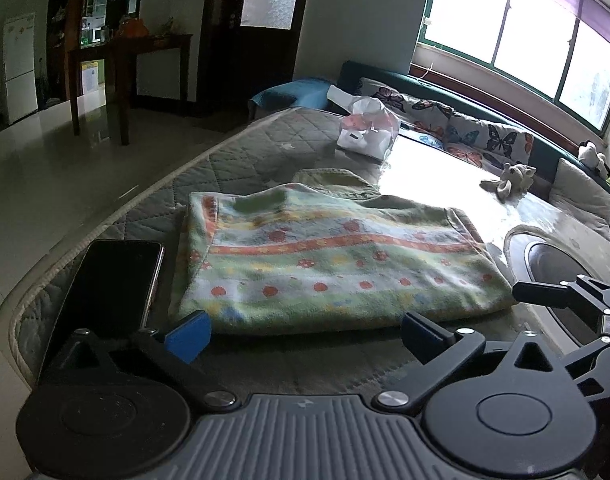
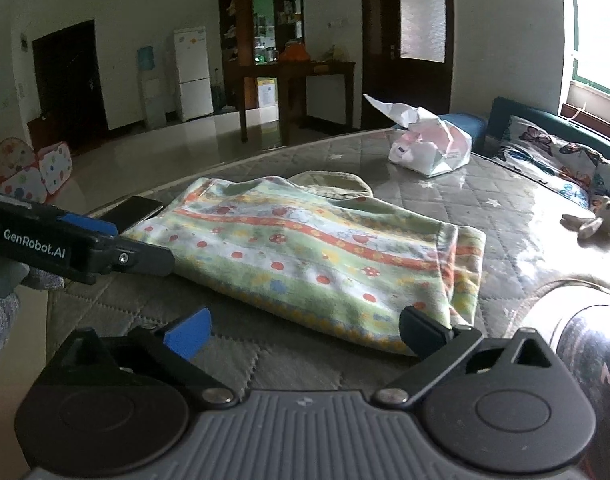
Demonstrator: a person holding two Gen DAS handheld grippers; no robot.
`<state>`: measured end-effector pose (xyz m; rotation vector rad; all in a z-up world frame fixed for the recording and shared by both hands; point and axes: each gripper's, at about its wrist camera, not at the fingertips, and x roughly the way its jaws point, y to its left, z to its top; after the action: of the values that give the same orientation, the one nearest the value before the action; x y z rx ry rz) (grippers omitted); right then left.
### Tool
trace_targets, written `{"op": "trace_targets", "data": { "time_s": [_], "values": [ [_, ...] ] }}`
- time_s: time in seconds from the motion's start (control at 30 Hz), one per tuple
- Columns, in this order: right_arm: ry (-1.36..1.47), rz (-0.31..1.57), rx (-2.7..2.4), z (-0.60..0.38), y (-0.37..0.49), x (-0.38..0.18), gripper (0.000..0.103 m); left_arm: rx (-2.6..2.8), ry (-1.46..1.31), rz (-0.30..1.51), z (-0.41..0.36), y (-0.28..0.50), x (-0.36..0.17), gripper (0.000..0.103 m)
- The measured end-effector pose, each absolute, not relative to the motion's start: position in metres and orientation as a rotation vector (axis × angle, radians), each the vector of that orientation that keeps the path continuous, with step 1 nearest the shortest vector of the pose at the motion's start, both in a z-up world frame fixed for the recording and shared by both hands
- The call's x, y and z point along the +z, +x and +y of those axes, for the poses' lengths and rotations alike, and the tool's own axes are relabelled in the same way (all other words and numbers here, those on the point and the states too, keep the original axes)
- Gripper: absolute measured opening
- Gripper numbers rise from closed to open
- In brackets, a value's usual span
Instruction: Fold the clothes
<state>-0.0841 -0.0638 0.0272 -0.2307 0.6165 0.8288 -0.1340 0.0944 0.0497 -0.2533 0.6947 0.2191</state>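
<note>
Towel (image 1: 337,256) folded near mattress edge (image 1: 117,216); both tongs (image 1: 305,336) (image 2: 305,332) spread.

Item count: one folded patterned towel (image 1: 325,260); one olive garment (image 1: 337,179) beneath it; one phone (image 1: 113,284); one tissue pack (image 1: 365,128); two plush toys (image 1: 513,176) (image 1: 591,154); two grippers (image 1: 305,336) (image 2: 305,336).

Ahead of the left gripper (image 1: 305,338), black with blue fingertip pads (image 1: 189,336), lies a folded blanket (image 1: 329,256) in pale green, white and yellow bands with orange stripes and red dots. The mattress (image 1: 241,156) under it is grey, diamond-quilted. Beside the left finger lies a black phone (image 1: 113,284). Far right, the cushions (image 1: 465,132) bear multicoloured butterflies on white.
</note>
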Motion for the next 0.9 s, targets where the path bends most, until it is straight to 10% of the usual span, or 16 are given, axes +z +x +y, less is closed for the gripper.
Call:
{"op": "trace_targets", "data": {
  "time_s": [0.9],
  "values": [
    [-0.131,0.539,0.769,-0.102,-0.113,0.044,0.103,0.280,-0.243,0.688,0.049,-0.178,0.058,0.103]
  ]
}}
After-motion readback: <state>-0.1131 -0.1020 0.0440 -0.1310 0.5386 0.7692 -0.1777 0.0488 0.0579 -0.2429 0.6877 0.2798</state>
